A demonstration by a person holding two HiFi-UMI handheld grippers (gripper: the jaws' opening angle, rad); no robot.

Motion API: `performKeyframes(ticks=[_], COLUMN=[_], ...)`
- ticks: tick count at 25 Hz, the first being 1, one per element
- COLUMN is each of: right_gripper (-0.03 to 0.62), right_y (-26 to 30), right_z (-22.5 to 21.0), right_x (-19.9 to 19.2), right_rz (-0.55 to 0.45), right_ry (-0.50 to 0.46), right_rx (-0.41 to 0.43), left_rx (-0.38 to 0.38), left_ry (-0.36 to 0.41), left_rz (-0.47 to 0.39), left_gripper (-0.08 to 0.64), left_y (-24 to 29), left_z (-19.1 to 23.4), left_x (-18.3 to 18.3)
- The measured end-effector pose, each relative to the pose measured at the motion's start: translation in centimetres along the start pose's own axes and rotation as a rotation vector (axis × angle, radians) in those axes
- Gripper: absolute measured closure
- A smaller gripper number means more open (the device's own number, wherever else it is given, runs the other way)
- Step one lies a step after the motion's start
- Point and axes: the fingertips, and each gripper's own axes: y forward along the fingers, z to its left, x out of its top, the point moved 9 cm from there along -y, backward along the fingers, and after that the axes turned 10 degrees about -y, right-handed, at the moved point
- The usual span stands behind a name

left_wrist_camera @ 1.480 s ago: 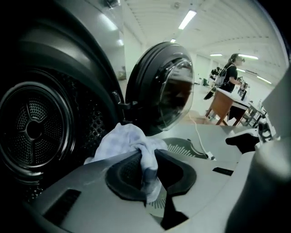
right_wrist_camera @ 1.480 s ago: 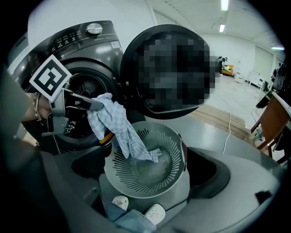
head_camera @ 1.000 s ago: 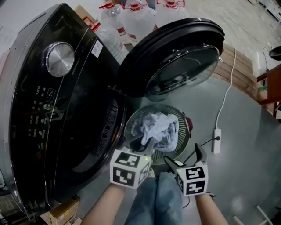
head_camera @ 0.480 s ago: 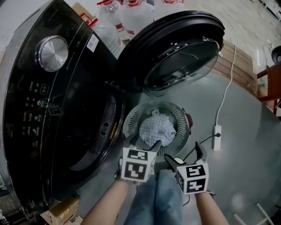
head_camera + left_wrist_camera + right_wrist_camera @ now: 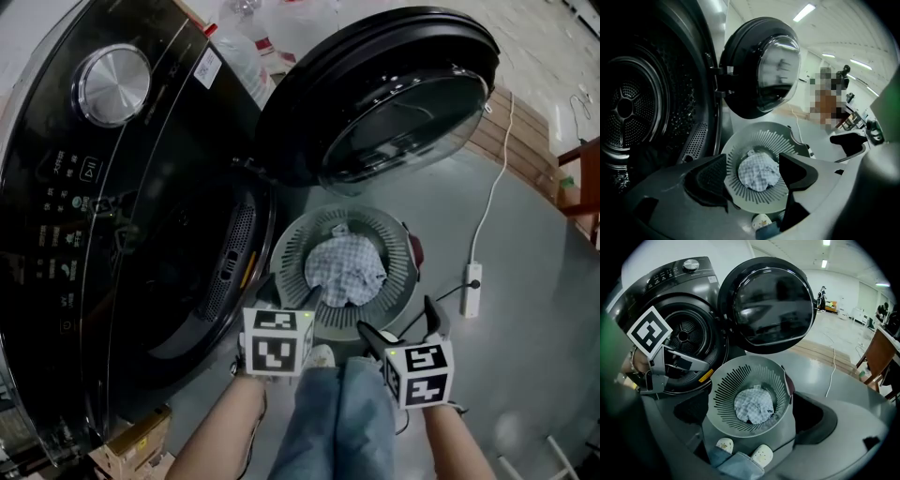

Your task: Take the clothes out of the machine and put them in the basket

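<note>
Grey floor beside a black front-loading machine, door swung open. The left gripper, jaws just opened and empty, hangs by the basket rim; the checked cloth lies bunched inside, ahead and below. The right gripper stands wide open alongside; the drum lies nearer the left

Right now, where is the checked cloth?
In the head view, the checked cloth lies inside the grey basket, mid-frame, below the open door and right of the machine.
</note>
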Motion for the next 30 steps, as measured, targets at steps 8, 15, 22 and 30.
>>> performKeyframes(ticks=[8, 15, 22, 30], right_gripper=[0.032, 0.032, 0.032, 0.037], right_y=[2.9, 4.7, 5.8, 8.1], right_z=[1.6, 4.4, 4.9, 6.0], right_x=[-1.2, -2.1, -0.3, 3.0], right_rz=[0.026, 0.047, 0.028, 0.014], right_ry=[-0.076, -0.050, -0.082, -0.155], right_rx=[0.048, 0.099, 0.103, 0.127], left_rx=[0.114, 0.254, 0.497, 0.811], left_ry=[-0.039, -0.040, -0.029, -0.064], left_rz=[-0.025, -0.044, -0.088, -0.048], left_gripper=[0.222, 0.222, 0.221, 0.202], left_y=[0.9, 0.4, -0.7, -1.0], left_z=[4.3, 7.3, 12.9, 20.1], left_x=[-3.1, -5.8, -4.6, -3.0])
